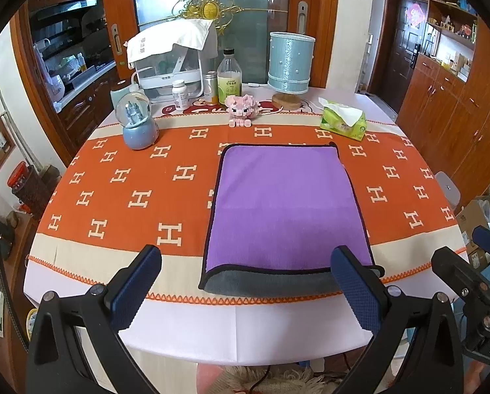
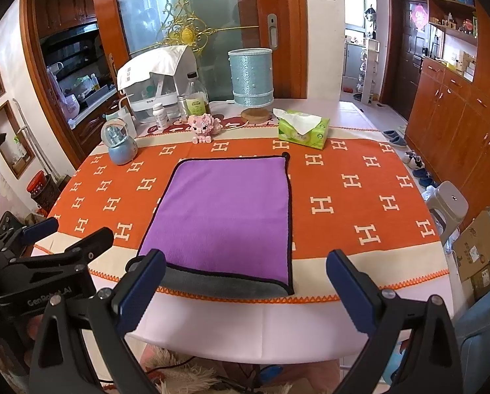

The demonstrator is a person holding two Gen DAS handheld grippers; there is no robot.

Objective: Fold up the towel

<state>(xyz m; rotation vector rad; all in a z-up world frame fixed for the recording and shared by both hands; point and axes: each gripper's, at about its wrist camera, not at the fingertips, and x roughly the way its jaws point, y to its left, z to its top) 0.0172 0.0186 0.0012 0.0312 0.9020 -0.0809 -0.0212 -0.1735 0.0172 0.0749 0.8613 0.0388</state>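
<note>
We are inspecting the table (image 1: 80,282) from left to right. At the far left a snow globe (image 1: 136,121) is standing on the orange patterned cloth (image 1: 130,190), well apart from the work area; we judge it was set back with the bottles and the pink brick pig (image 1: 241,108) to leave the middle free for folding.

The left gripper (image 1: 246,284) is hovering above the near table edge with its jaws spread wide and nothing between them. Its right finger (image 1: 356,292) is overlapping the towel's near right corner in this view, but we cannot tell whether it is touching the fabric.

The purple towel (image 1: 284,203) is lying flat in the middle of the orange cloth, long side running away from us. Its near edge is showing a grey underside (image 1: 271,284) below the purple layer, so we judge it to be folded once already, with the layers slightly offset.

The right gripper (image 2: 245,289) is likewise hanging released and empty, its left finger (image 2: 140,292) just over the towel's near left corner. We judge both tools are lined up on the near edge for another fold.

At the right, a green tissue pack (image 2: 305,128) is sitting near the far edge, clear of the towel.
</note>
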